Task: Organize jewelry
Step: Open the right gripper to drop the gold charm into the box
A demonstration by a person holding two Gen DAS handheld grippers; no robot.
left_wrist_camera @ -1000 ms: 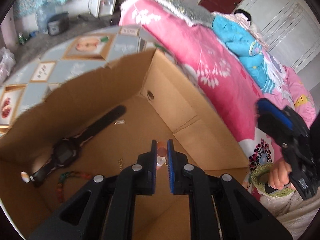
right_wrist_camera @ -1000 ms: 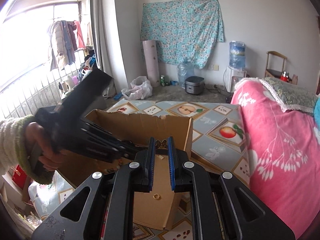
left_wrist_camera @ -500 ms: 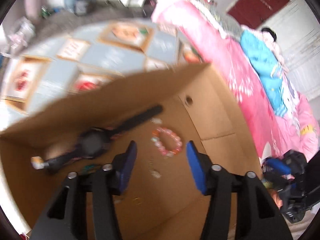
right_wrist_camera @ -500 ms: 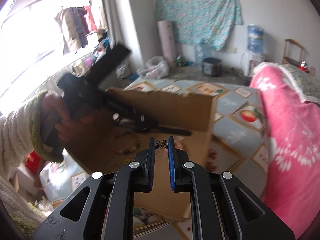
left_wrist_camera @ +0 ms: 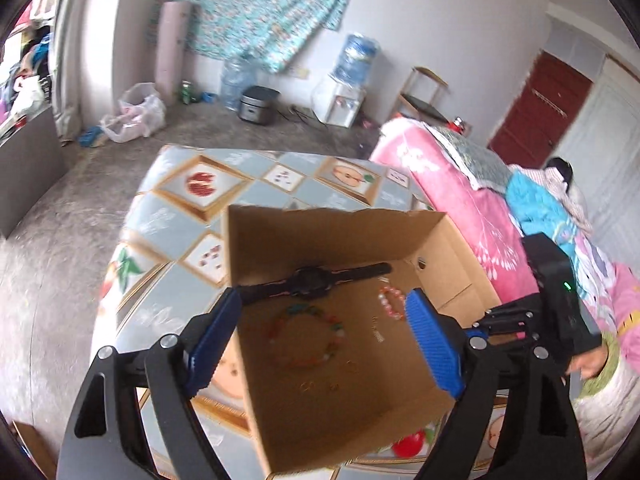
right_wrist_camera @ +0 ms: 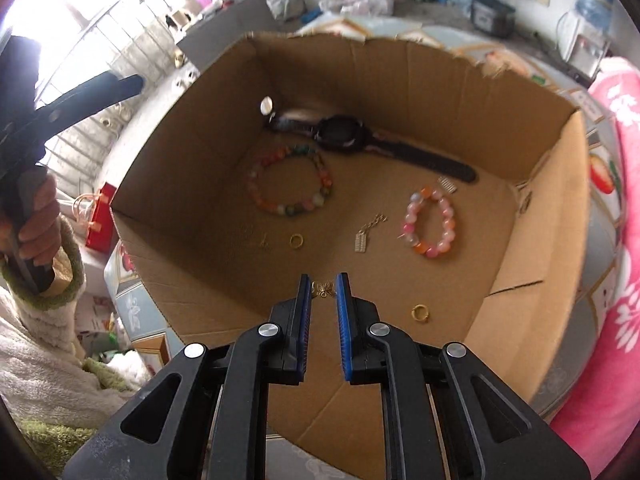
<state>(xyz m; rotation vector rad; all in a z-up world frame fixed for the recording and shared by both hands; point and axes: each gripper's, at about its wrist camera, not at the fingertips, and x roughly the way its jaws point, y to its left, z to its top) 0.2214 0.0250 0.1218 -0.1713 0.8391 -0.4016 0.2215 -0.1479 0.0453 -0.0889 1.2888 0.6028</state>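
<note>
We can't make out the small gold charm [right_wrist_camera: 323,289] between the right gripper's [right_wrist_camera: 323,288] blue pads: too blurry, tiny. Left side of black watch [left_wrist_camera: 312,280] hidden behind the cardboard box [left_wrist_camera: 344,236] wall & left gripper's finger [left_wrist_camera: 214,340].

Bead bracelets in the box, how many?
2. The multicoloured bracelet lies just in front of the watch; the pink bracelet lies to its right on the box floor. None seems hidden.
</note>
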